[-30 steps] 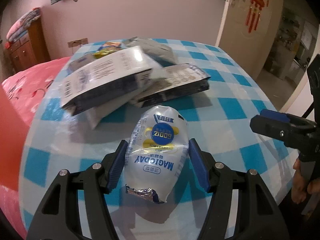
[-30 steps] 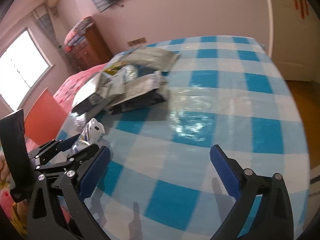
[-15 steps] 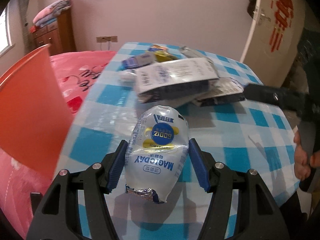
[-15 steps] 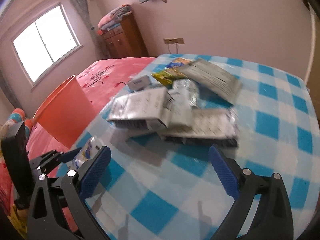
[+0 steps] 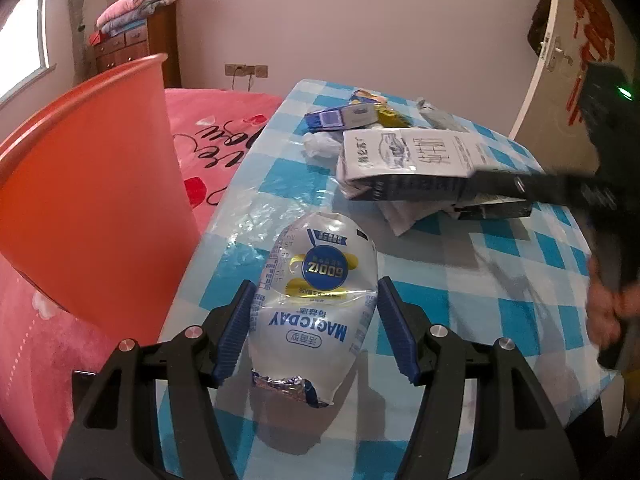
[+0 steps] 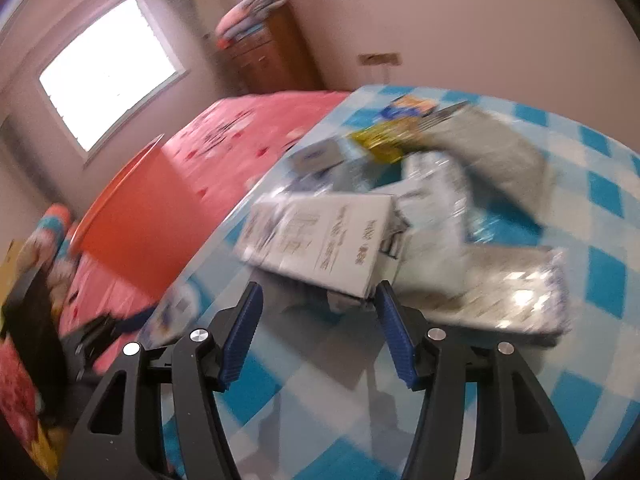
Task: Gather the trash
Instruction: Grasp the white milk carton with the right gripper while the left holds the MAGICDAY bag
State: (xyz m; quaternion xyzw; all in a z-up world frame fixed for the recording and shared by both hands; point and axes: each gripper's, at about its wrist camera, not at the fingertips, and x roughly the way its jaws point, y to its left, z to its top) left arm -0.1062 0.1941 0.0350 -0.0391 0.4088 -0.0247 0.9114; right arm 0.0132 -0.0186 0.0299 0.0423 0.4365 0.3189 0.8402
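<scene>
My left gripper (image 5: 314,326) is shut on a white Magicday pouch (image 5: 316,300) and holds it above the table's left edge, next to the orange bucket (image 5: 88,184). My right gripper (image 6: 318,330) is open and empty, its fingertips just short of a white milk carton (image 6: 320,248) lying on the pile of trash; it also shows blurred in the left wrist view (image 5: 560,192), over the carton (image 5: 408,160). The bucket appears in the right wrist view (image 6: 140,224) too.
The blue checked table (image 5: 500,288) carries a pile of wrappers: a silver packet (image 6: 500,284), a grey bag (image 6: 488,144), a yellow wrapper (image 6: 376,140) and a blue box (image 5: 340,118). A pink bed (image 5: 216,128) lies behind the bucket.
My left gripper has swung left with the pouch, bringing the bucket close. My right gripper has moved in to the milk carton and its jaws have narrowed.
</scene>
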